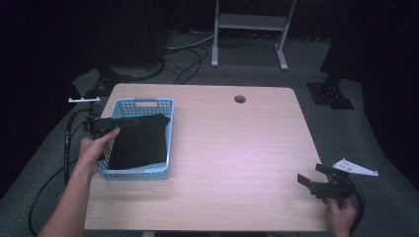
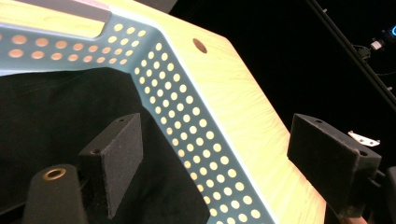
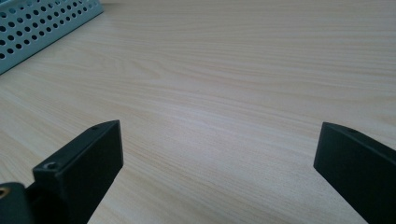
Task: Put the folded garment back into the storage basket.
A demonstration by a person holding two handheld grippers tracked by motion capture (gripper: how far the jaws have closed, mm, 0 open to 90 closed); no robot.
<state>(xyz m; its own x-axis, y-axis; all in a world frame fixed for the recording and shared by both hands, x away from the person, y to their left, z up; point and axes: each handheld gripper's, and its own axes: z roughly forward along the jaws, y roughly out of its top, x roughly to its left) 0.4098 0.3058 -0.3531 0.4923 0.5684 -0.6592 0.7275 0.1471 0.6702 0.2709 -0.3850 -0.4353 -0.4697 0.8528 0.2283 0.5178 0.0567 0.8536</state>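
Dark room, grey carpet; pale wood table, round cable hole near far edge. Blue perforated basket at left side, black cloth inside. Left gripper over basket's left rim, jaws apart, straddling wall. Right gripper near front-right corner, jaws apart over bare wood. Wide open tabletop between.
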